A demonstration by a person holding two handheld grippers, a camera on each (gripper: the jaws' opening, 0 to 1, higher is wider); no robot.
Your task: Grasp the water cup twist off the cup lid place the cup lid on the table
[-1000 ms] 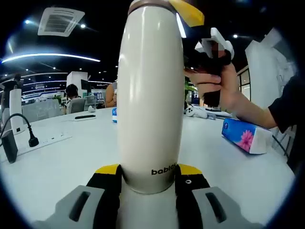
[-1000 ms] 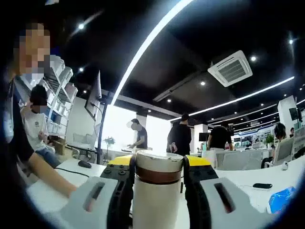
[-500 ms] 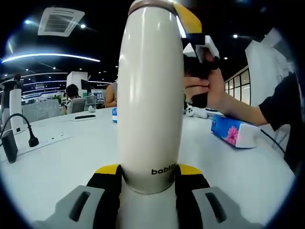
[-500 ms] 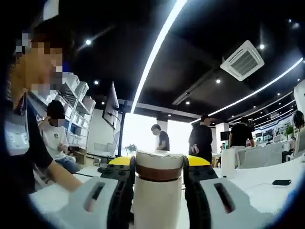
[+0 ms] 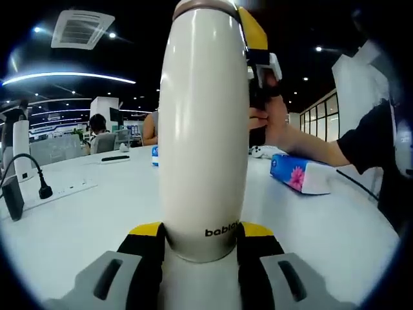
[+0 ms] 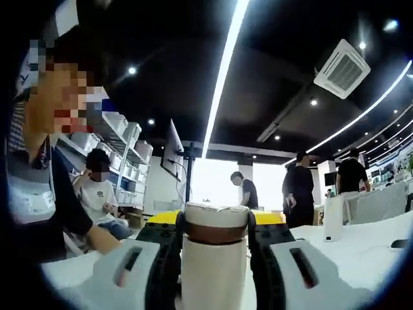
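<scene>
Left gripper (image 5: 201,240): both yellow-tipped jaws pressed against the base of the water cup (image 5: 204,129), one on each side, closed as far as the body allows. Low grip, presumably to anchor the cup against turning while the top is worked. The cup stands upright on the white table (image 5: 77,219), cream body, brand lettering just above the jaws.

Right gripper (image 6: 215,227): jaws clamped on either side of the cup lid (image 6: 216,225), right at the brown band under the pale cap. Lid sits square on the cup, no gap visible; judged not yet off. In the left gripper view, the right gripper's yellow jaw shows at the cup's top edge, with the person's hand (image 5: 274,123) on its handle just behind.

So: one tool holds the bottom, the other the top, a split grip suited to a twist. Unscrewing is the likely step in hand; placing the lid on the table remains.

Further out: a blue tissue box (image 5: 298,174) on the table to the right, near the forearm; a power strip with a black plug (image 5: 45,189) to the left. Other people stand in the background.
</scene>
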